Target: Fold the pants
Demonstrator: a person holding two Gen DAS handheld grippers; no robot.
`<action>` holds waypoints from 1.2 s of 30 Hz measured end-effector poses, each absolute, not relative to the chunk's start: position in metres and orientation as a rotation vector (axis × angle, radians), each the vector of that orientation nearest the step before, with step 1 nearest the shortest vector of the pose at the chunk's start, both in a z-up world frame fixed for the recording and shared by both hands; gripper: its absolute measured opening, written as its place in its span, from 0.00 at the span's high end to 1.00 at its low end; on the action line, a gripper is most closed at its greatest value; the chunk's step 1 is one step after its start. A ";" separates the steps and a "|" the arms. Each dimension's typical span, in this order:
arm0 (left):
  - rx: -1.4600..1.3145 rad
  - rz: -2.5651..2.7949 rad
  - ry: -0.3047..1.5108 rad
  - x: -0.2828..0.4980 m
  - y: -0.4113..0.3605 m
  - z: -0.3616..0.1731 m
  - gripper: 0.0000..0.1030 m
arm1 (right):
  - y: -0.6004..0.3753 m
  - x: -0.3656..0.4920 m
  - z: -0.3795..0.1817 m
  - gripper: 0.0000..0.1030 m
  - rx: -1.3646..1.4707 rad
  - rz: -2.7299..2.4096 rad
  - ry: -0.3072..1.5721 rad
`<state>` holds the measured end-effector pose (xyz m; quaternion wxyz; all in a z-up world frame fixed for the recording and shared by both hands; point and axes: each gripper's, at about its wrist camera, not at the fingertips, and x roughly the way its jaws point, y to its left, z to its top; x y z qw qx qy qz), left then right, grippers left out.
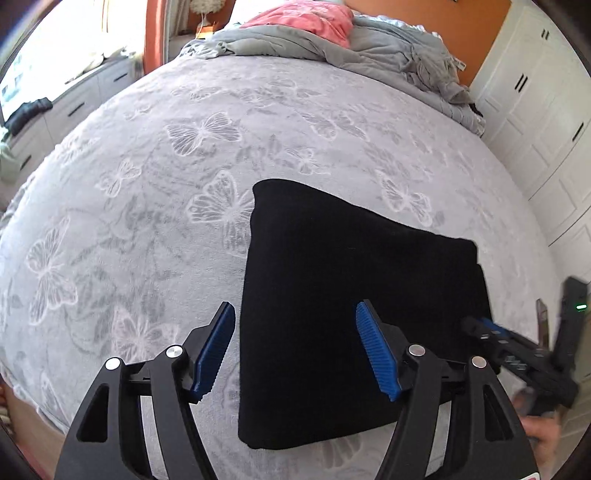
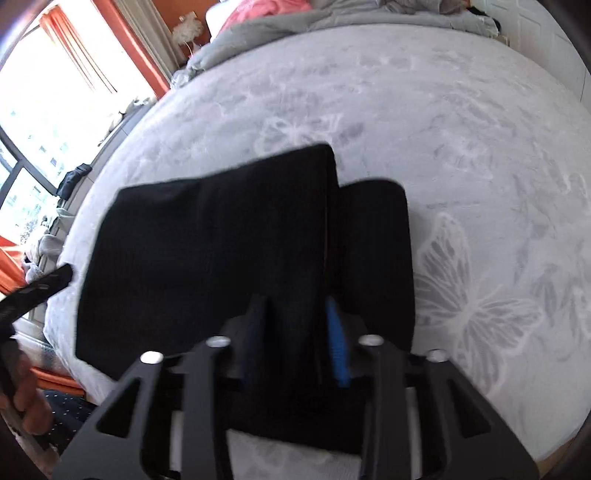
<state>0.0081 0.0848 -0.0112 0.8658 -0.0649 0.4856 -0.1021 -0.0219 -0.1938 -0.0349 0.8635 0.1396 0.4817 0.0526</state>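
Left wrist view: the left claw (image 1: 295,349) stands apart, its ribbed blue pads (image 1: 216,352) clamped on nothing; one pad hangs over the bedcover, the other over the near part of the black knit pants (image 1: 354,295), so the left edge of the cloth runs between them. The pants lie as a compact dark rectangle on the pale grey butterfly-patterned bed (image 1: 147,184), towards the near right of it. The open stance suits a claw that is free to reposition or to press an edge flat. At the right rim the right claw (image 1: 476,326) reaches the cloth's right edge, a hand partly visible behind it. A crumpled grey blanket (image 1: 388,51) and a pink pillow (image 1: 314,18) lie well apart at the head of the bed. Right wrist view: the picture is blurred. The right claw is drawn nearly together and clamped on a fold of the pants (image 2: 207,258) at their near edge; dark cloth fills the gap between the pads. A narrower panel of the pants lies just beside the main panel on its right. Holding the edge this way appears intended to carry or align that layer for a further fold. The folding appears well advanced.
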 end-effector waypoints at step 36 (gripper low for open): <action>-0.061 -0.265 0.995 -0.002 0.069 -0.021 0.21 | -0.225 -0.049 -0.038 0.83 0.433 0.043 1.012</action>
